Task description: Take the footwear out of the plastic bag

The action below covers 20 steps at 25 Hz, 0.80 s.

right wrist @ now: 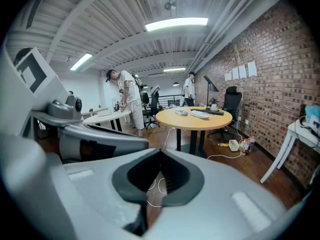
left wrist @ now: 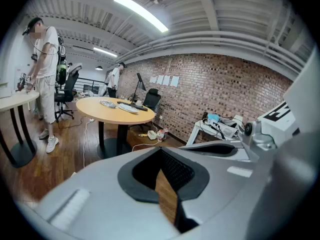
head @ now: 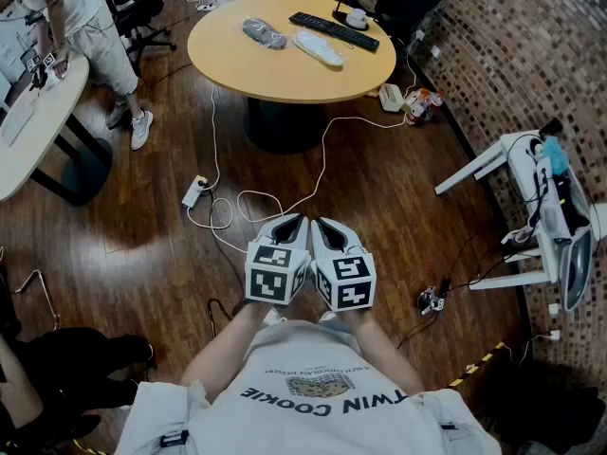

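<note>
Bag, judged light, soft and slippery, is best pinched at its loose edge; left gripper and right gripper are closed, empty

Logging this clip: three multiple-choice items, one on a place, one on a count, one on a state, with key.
1. Where does the bagged footwear lie? A on the floor; B on the round table; C in a gripper.
2. How many bagged pieces lie there? A two; B four; C none.
3. Right gripper: A shut, empty; B wide open; C clamped on a cable.
Key: B, both lie beside the keyboard; A, one grey, one white; A, its jaws meet with nothing between.
</note>
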Each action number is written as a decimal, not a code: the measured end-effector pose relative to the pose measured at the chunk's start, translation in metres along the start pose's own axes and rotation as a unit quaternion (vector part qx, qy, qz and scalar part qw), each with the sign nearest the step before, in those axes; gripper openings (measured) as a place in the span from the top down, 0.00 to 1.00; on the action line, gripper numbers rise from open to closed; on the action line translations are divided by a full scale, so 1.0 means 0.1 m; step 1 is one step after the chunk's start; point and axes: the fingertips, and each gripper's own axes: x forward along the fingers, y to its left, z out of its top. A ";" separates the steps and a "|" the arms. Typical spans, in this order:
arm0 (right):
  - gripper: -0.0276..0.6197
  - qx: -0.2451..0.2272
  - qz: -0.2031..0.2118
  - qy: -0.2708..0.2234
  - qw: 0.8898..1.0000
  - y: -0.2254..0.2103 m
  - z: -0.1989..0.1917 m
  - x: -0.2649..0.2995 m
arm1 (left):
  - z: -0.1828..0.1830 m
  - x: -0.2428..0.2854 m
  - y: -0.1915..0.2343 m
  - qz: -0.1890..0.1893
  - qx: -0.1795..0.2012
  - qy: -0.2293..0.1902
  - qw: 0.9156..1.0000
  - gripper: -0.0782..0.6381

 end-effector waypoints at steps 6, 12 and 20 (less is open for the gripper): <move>0.96 -0.014 0.005 -0.006 1.000 0.18 0.21 0.31 | 0.11 0.02 0.43 0.005 -0.004 -0.001 1.000 0.88; 0.96 -0.013 0.010 -0.005 1.000 0.10 0.31 0.64 | 0.18 0.30 0.60 -0.004 -0.002 0.011 1.000 0.88; 0.96 -0.002 0.025 -0.016 1.000 -0.35 0.66 1.38 | 0.62 0.99 1.03 0.016 0.014 0.016 1.000 0.88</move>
